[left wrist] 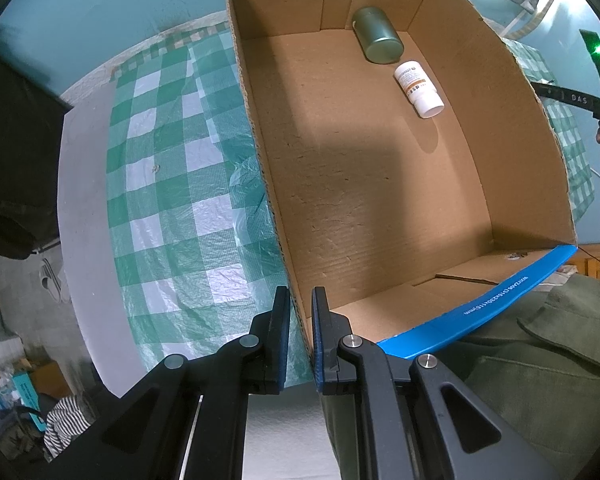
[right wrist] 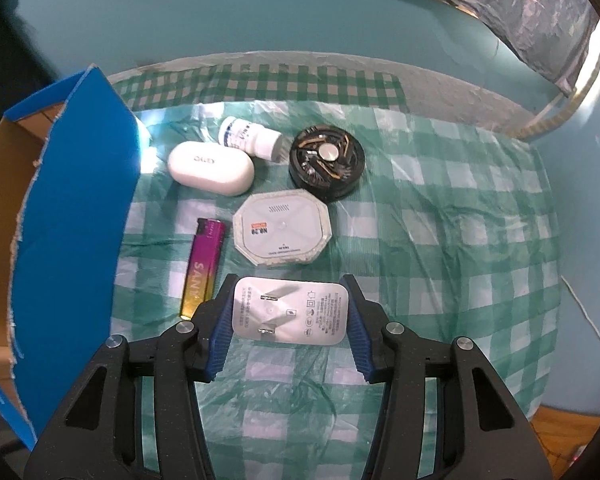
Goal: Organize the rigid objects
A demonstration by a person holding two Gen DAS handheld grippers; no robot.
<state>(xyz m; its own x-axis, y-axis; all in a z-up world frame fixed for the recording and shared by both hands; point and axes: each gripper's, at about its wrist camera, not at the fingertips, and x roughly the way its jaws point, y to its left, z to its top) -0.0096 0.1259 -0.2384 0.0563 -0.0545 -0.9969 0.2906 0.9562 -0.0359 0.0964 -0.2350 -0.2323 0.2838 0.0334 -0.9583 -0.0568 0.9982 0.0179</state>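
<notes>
Right gripper: jaws clamped on the two short sides of a white plug adapter, prong face toward the camera. Blue ribbed pads seat on flat plastic walls. The adapter looks light, stiff and smooth; a squeeze across the flats should hold, though glossy plastic may slip if tilted.

Beyond it on the checked plastic cloth covering the worktop: a pink-gold lighter, near left; an octagonal white box; a rounded white case; a small white bottle lying down; a black round tin, far.

Left gripper: closed on the near-left wall of the cardboard box. Inside, far right: a green can and a white pill bottle, both on their sides.
</notes>
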